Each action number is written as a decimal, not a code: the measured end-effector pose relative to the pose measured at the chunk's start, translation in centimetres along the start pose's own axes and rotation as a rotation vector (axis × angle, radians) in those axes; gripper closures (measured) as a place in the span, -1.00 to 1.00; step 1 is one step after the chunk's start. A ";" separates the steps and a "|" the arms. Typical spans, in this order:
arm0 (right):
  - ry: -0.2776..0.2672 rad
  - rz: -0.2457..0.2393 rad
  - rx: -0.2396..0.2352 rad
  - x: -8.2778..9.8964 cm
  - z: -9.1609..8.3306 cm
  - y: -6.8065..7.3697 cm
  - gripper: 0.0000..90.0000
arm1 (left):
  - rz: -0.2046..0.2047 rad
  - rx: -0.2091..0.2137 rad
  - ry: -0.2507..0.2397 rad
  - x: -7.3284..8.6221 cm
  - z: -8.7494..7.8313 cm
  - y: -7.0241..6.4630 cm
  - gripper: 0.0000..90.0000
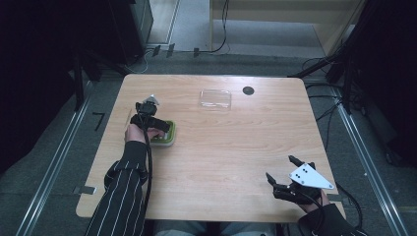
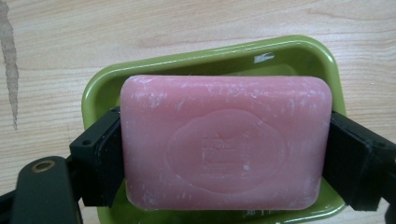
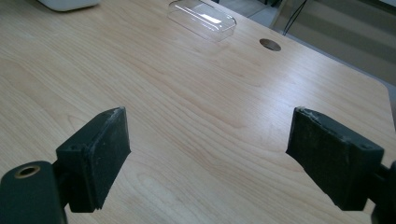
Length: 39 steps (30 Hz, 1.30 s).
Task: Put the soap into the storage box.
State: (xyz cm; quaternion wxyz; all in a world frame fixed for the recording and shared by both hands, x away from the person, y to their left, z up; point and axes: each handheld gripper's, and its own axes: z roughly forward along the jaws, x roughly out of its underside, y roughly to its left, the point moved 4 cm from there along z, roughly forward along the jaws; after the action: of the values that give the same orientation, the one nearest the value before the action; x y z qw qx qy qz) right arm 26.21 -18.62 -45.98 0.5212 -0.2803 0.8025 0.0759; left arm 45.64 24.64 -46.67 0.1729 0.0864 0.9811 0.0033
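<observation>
While the left gripper (image 2: 224,154) has its jaws clamped on the ends of the soap (image 2: 225,142), over the green dish (image 2: 100,86) at table left, keep grip even & soap level w/ dish. Right gripper (image 3: 208,158) wide open, empty, near right.

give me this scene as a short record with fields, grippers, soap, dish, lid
left gripper: shut on the soap, one jaw on each short end
soap: pink bar, stamped face up, over the dish
dish: green, on the table's left part
lid: clear, lying apart at the table's far middle
right gripper: open, holding nothing, over bare wood at the near right
table: light wood, with a dark round hole near the far edge
</observation>
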 end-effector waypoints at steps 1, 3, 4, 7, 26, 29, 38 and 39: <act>0.000 0.000 0.000 0.0 0.0 0.0 -0.70 | -0.001 -0.006 0.001 0.0 0.1 0.0 -0.70; -0.001 0.001 0.001 0.0 0.0 0.0 -0.70 | -0.007 -0.001 0.006 0.1 0.3 -0.1 -0.70; -0.001 0.001 0.001 0.0 0.0 0.0 -0.70 | -0.011 -0.003 0.008 0.1 0.4 -0.1 -0.70; -0.002 0.003 -0.001 0.0 0.0 0.0 -0.70 | -0.010 -0.008 0.014 0.1 0.7 -0.2 -0.70; -0.002 0.003 -0.001 0.0 0.0 0.0 -0.70 | -0.053 0.000 0.012 0.3 1.5 -0.3 -0.70; -0.002 0.002 0.000 0.0 0.0 0.0 -0.70 | -0.062 0.004 0.007 0.3 1.6 -0.3 -0.70; -0.002 0.001 0.001 0.0 0.0 0.0 -0.70 | -0.067 0.005 0.013 0.3 1.7 -0.2 -0.70; -0.001 0.000 0.001 0.0 0.0 0.0 -0.70 | -0.066 0.004 0.013 0.3 1.7 -0.2 -0.70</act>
State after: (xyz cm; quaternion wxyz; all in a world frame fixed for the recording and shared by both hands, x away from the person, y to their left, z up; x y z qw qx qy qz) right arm 26.19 -18.65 -45.96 0.5218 -0.2799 0.8023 0.0760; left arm 45.88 24.43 -48.35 0.1664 0.0543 0.9846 -0.0040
